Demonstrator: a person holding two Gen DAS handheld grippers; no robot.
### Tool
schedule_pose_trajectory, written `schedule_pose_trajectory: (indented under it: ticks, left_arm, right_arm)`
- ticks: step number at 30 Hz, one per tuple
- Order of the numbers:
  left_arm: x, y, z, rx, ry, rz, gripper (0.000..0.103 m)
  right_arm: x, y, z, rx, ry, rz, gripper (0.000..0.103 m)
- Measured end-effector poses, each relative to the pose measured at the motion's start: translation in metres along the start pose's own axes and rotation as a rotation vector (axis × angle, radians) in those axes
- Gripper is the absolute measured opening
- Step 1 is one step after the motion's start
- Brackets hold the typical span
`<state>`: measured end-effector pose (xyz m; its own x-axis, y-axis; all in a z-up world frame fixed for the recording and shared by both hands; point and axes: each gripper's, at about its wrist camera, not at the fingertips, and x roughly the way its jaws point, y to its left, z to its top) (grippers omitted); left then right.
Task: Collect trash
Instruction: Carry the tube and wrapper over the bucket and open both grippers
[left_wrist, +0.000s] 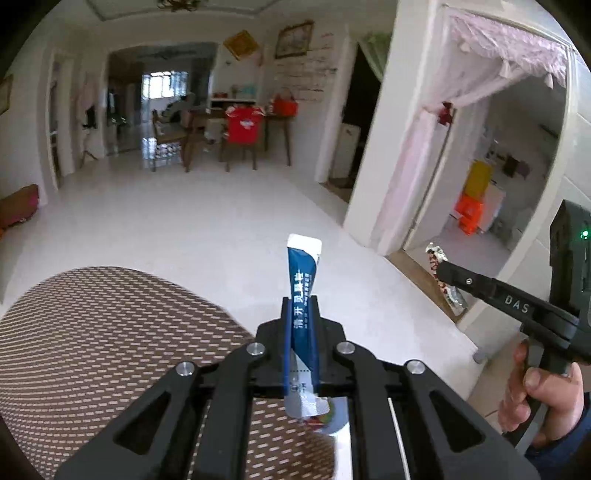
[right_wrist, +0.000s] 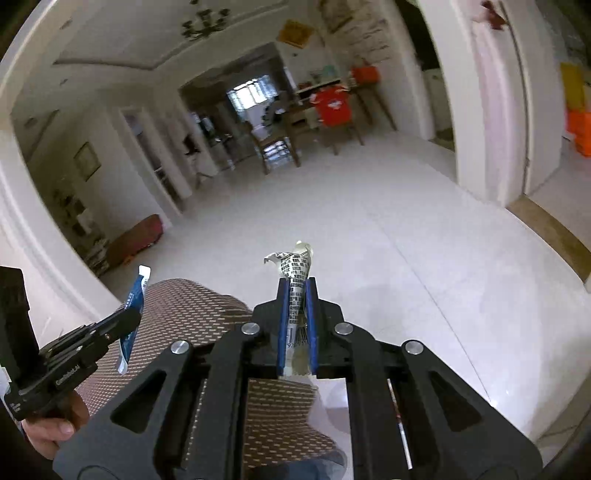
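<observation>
My left gripper (left_wrist: 301, 301) is shut on a blue and white sachet (left_wrist: 303, 273), which stands upright out of the jaws above the white floor. From the right wrist view the same sachet (right_wrist: 135, 299) and left gripper (right_wrist: 127, 319) show at the left, held by a hand. My right gripper (right_wrist: 297, 284) is shut on a crumpled wrapper with black print (right_wrist: 295, 266) that sticks up past the fingertips. In the left wrist view the right gripper (left_wrist: 441, 267) shows at the right with that wrapper (left_wrist: 436, 258) in its tip.
A brown mesh chair seat (left_wrist: 103, 332) lies below and left of both grippers. White tiled floor (left_wrist: 184, 221) stretches ahead to a dining table with chairs (left_wrist: 240, 129), one draped in red. A doorway with a pink curtain (left_wrist: 461, 147) opens at the right.
</observation>
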<state>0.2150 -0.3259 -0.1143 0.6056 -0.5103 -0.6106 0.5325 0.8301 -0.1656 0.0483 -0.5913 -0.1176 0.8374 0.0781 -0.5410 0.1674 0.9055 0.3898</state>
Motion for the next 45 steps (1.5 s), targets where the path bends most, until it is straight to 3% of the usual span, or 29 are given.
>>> schedule_pose_trajectory:
  ticks: [5,10,18,20,21,22,23,24,25,27,33,45]
  left_arm:
    - [0.053,-0.035,-0.010,0.001,0.106,-0.068,0.007]
    - [0.106,-0.057,-0.025,0.011,0.205,-0.090,0.008]
    - [0.165,-0.067,-0.049,0.035,0.329,-0.119,0.010]
    - [0.175,-0.066,-0.054,0.055,0.362,-0.112,0.026]
    - [0.179,-0.065,-0.055,0.060,0.370,-0.094,0.061]
    - [0.180,-0.062,-0.056,0.049,0.356,-0.074,0.088]
    - [0.173,-0.053,-0.057,0.033,0.328,-0.057,0.092]
    - [0.171,-0.049,-0.056,0.023,0.307,-0.046,0.092]
    - [0.169,-0.046,-0.054,0.024,0.302,-0.042,0.093]
    - [0.165,-0.042,-0.050,0.024,0.294,-0.014,0.094]
    - [0.131,-0.031,-0.034,0.004,0.196,0.030,0.095]
    - [0.061,-0.035,-0.019,0.035,0.114,0.003,0.095]
  right_arm:
    - [0.009,-0.044,-0.008,0.066,0.049,-0.036,0.009]
    - [0.024,-0.092,-0.013,0.123,0.112,-0.062,0.009]
    - [0.059,-0.116,-0.029,0.178,0.187,-0.075,0.011]
    - [0.071,-0.120,-0.030,0.194,0.212,-0.077,0.013]
    - [0.076,-0.124,-0.033,0.200,0.226,-0.082,0.016]
    - [0.082,-0.129,-0.036,0.216,0.244,-0.079,0.030]
    - [0.086,-0.129,-0.038,0.226,0.247,-0.076,0.048]
    - [0.087,-0.132,-0.043,0.241,0.246,-0.080,0.079]
    - [0.085,-0.135,-0.045,0.263,0.234,-0.089,0.091]
    - [0.082,-0.140,-0.046,0.304,0.216,-0.094,0.097]
    - [0.068,-0.142,-0.041,0.302,0.179,-0.168,0.097]
    - [0.034,-0.104,-0.026,0.264,0.130,-0.205,0.097]
